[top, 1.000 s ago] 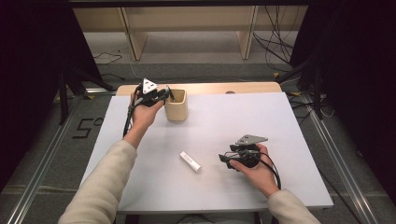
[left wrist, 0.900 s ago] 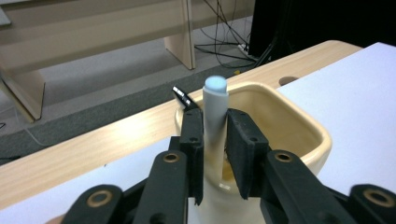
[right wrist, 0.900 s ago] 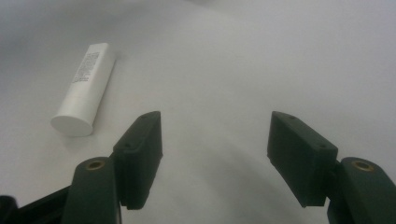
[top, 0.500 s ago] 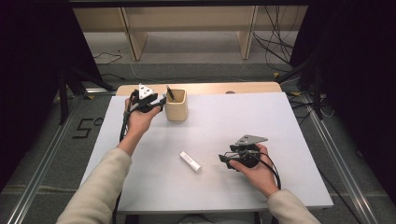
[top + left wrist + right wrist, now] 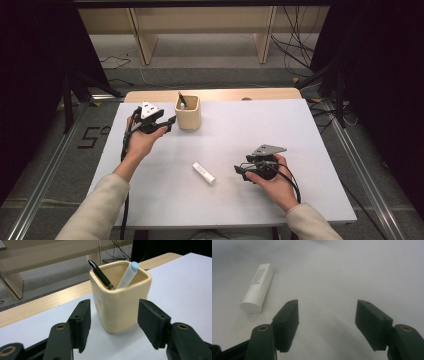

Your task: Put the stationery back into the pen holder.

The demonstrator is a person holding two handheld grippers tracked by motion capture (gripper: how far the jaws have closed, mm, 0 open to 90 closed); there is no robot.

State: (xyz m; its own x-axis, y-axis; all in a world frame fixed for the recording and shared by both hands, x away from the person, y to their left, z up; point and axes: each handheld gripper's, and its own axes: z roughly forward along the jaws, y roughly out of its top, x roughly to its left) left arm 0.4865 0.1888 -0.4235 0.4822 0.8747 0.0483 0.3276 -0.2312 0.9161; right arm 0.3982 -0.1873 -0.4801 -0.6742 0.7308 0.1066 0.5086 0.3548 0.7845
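**Pen dropped in the holder, tube next in line**

At the left of the high view, the left gripper (image 5: 171,120) sat just beside the cream pen holder (image 5: 188,112), which stood upper centre on the white table (image 5: 310,150). Its jaws had just been opening and stood apart with nothing between them; in the left gripper view they framed the holder without touching it. A black pen (image 5: 100,275) and a white marker (image 5: 128,274) leaned inside the holder. This looked like the release step of tidying writing things away, finished or nearly so.

Lower centre of the high view lay a small white tube (image 5: 204,173), on its side, apart from the holder. To its right rested the right gripper (image 5: 239,171), jaws wide and empty, aimed toward the tube. The next move probably called for closing across the tube's narrow width, then lifting it.
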